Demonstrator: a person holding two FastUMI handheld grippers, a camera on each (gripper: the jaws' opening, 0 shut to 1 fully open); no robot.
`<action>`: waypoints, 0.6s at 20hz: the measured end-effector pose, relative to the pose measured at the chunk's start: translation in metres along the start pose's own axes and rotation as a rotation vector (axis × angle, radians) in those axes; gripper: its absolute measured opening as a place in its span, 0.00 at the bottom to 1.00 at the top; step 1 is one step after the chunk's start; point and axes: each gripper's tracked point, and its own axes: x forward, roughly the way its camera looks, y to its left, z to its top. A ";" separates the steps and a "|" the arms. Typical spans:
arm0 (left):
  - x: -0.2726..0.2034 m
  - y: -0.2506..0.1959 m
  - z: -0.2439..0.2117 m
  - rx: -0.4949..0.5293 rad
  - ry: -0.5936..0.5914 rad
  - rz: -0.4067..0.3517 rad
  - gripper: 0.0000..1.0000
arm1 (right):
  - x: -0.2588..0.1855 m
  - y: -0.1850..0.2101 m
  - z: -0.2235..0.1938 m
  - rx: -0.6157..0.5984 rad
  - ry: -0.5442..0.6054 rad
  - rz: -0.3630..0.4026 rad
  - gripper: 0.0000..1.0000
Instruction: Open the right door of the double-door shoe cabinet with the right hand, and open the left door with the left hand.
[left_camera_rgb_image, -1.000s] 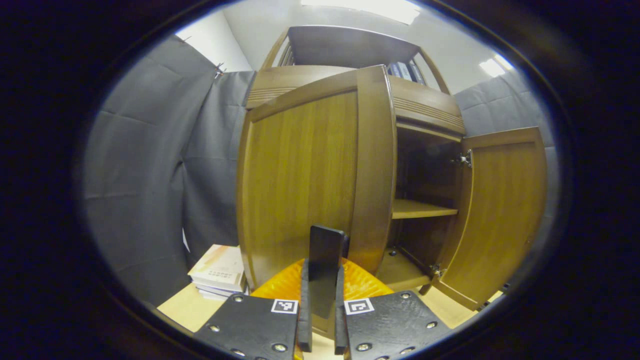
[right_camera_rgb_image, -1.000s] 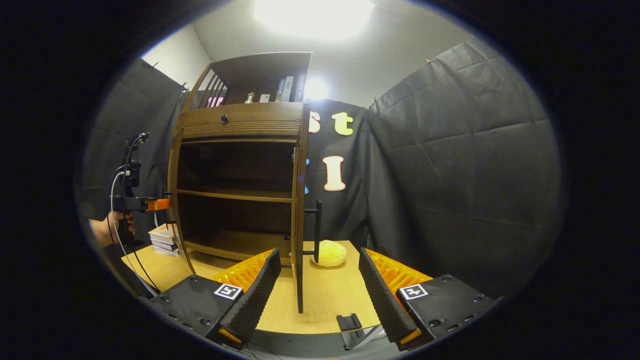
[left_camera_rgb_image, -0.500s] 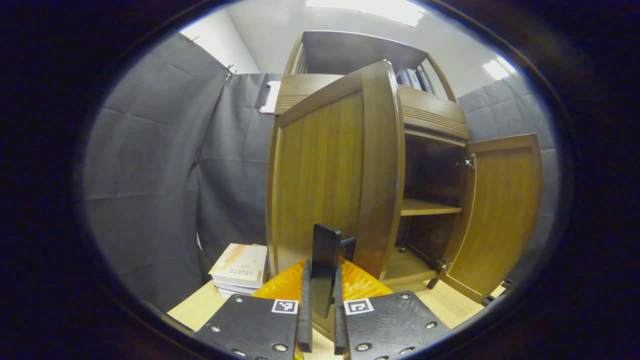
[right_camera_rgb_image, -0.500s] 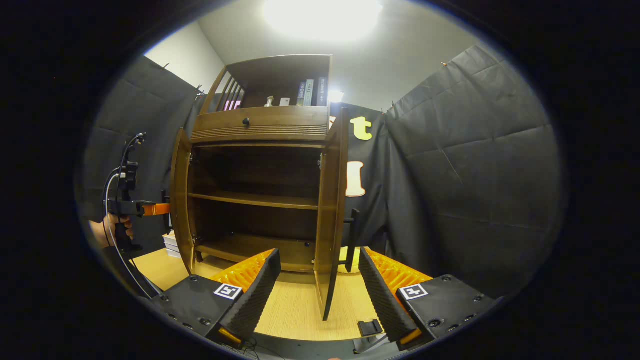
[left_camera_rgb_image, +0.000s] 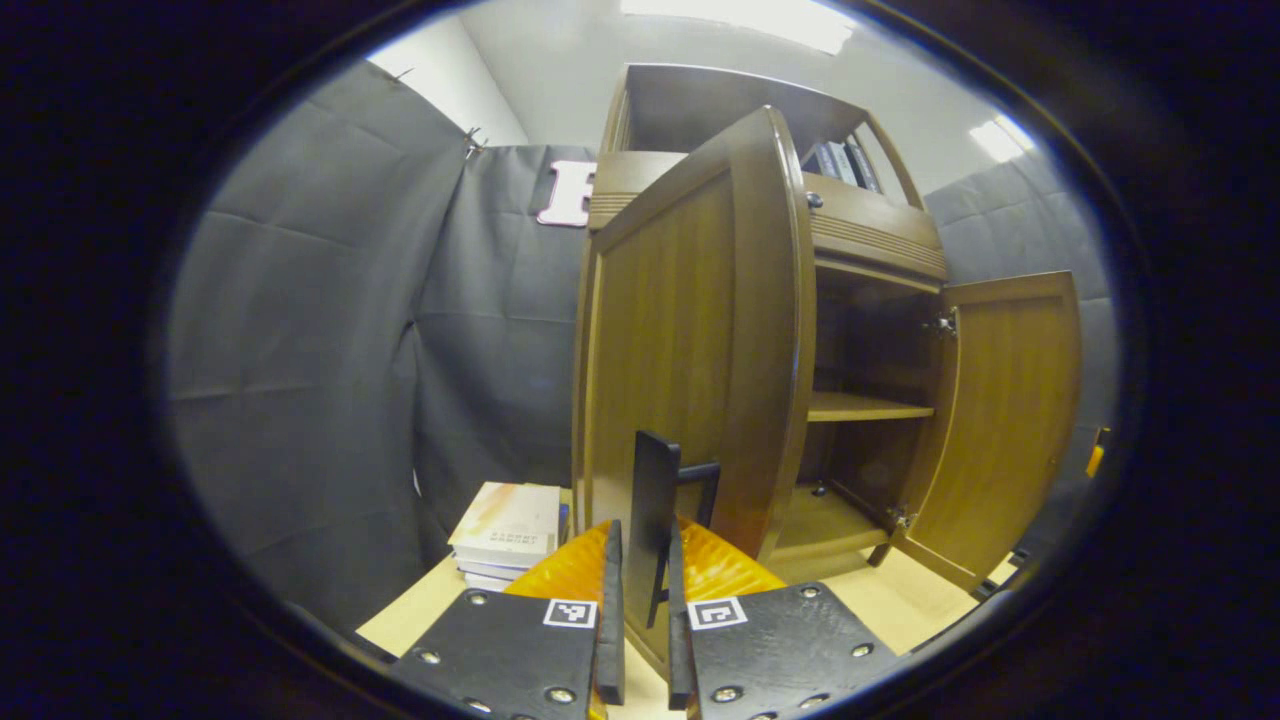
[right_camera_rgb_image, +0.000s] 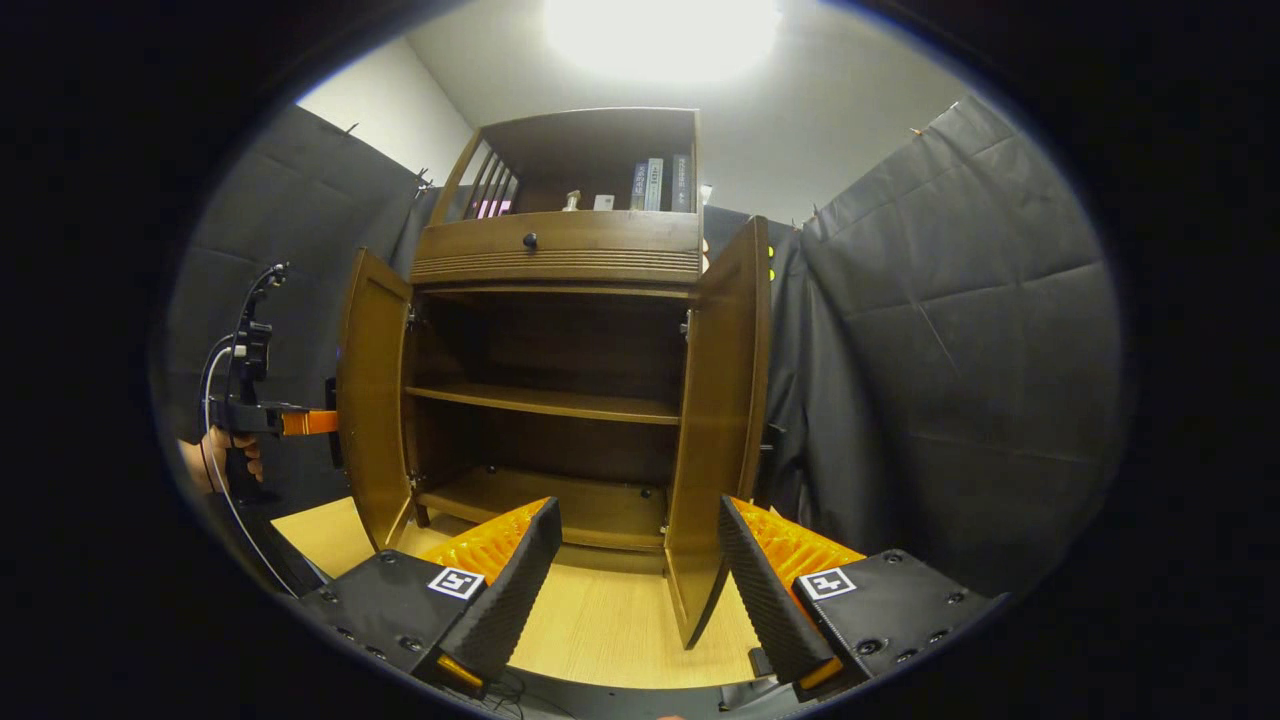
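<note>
Left gripper (left_camera_rgb_image: 640, 640) clenched on left door's black handle (left_camera_rgb_image: 652, 500), contact seemingly both sides; right gripper (right_camera_rgb_image: 640, 590) spread wide, empty.

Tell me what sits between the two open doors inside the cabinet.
In the right gripper view, between the left door and right door lies one wooden shelf over the cabinet floor; nothing visible rests on either.

Shoe cabinet (right_camera_rgb_image: 560, 260) on table (right_camera_rgb_image: 600, 625), left door (right_camera_rgb_image: 372, 400) and right door (right_camera_rgb_image: 722, 420) flanking shelf (right_camera_rgb_image: 545, 402), books (left_camera_rgb_image: 505, 530) beside it
</note>
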 end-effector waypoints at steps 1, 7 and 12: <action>0.000 0.005 -0.001 -0.003 0.000 0.007 0.17 | 0.002 0.004 0.000 -0.003 0.001 0.004 0.98; -0.001 0.045 0.000 -0.001 -0.009 0.079 0.10 | 0.009 0.025 0.001 0.002 0.007 0.023 0.97; -0.007 0.047 0.002 -0.011 -0.019 0.084 0.10 | 0.022 0.043 0.005 0.009 0.007 0.044 0.98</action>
